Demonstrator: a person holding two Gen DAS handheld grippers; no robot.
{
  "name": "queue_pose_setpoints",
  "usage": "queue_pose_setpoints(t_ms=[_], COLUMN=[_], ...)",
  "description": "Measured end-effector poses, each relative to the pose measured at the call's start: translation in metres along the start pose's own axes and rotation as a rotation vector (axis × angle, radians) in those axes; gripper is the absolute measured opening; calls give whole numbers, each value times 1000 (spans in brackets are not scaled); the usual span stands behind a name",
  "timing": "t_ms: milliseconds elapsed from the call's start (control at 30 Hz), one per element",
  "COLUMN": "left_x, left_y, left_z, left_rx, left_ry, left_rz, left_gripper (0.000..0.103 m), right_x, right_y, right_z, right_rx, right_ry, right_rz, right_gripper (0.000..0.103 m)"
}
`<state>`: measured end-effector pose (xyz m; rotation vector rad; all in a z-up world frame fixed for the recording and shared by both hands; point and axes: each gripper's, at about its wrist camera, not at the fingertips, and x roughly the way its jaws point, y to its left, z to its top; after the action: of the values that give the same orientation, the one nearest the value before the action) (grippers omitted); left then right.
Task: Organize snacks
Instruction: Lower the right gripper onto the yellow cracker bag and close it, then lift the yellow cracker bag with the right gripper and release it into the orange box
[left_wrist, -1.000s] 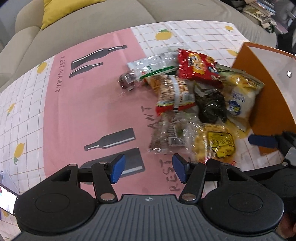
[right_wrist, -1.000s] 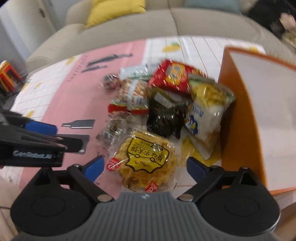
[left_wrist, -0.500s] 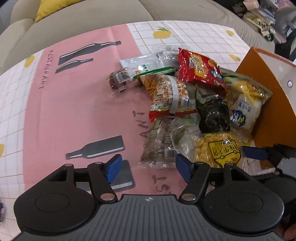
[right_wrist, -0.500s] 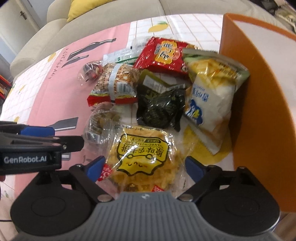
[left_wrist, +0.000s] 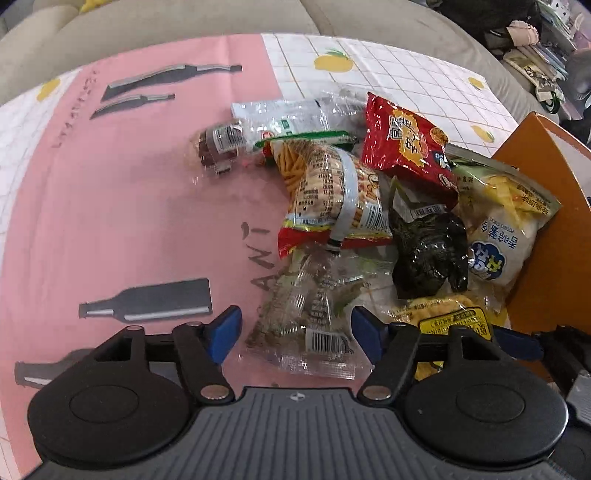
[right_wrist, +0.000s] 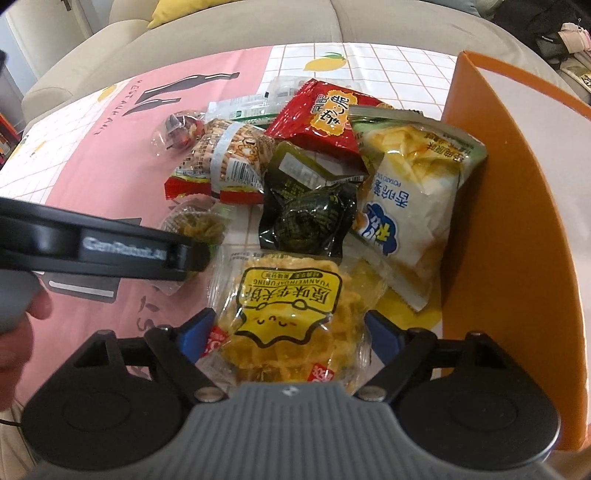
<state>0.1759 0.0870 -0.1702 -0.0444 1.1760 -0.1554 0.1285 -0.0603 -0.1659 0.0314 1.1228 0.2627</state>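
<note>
Closing slowly around the clear packet of dark snacks (left_wrist: 310, 314), my left gripper (left_wrist: 295, 328) has its blue pads either side of it without pressing, the jaws wide. My right gripper (right_wrist: 286, 332) is also narrowing, the yellow round-cake packet (right_wrist: 288, 306) between its pads, its wrapper at the left pad; whether the pads grip it I cannot tell. Both packets lie on a tablecloth (left_wrist: 110, 221) with a pink panel printed with dark bottles and a white grid with lemons. Just beyond are the black-green pouch (right_wrist: 314, 218), the striped stick-snack bag (left_wrist: 332, 192) and the white-and-yellow chip bag (right_wrist: 410, 206), which leans against the orange box wall (right_wrist: 509, 221). Farther off sit the red bag (right_wrist: 321, 118), a clear white-green packet (left_wrist: 280, 118) and a small dark-red sweet wrapper (left_wrist: 218, 144). Past the table runs a beige sofa (right_wrist: 221, 33) with a yellow cushion (right_wrist: 173, 9); clutter fills the far right corner. Compared with a second ago, both grippers have come lower and nearer the pile, the left one now straddling the clear packet it was short of, and the right one's jaws have drawn in.
</note>
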Motion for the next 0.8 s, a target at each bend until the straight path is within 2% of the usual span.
queue_pose_setpoints(t_ms=[67,133,300,500,800], left_x=[1,1,-4,-27,-70], left_y=[-5,-10,-14,-10,-5], left_z=[0,-1,-6,-16,-22], left_rx=[31,55,50,-35,-124], left_ry=[-7,-12,-18,-40,-106], left_rz=[26,38,73,67,79], left_gripper=[74,63,53,50,49], right_x=[0,-1,-8,-21,-63], right_y=[-1,0,-1,-1,2], right_z=[-1,-2,-6,-8,-12], right_rx=[-1,-2,8,11,-8], right_ry=[-2,-4,5,11,-66], right_rz=[2,2,9,44,78], right_gripper=[82,80,76,73,70])
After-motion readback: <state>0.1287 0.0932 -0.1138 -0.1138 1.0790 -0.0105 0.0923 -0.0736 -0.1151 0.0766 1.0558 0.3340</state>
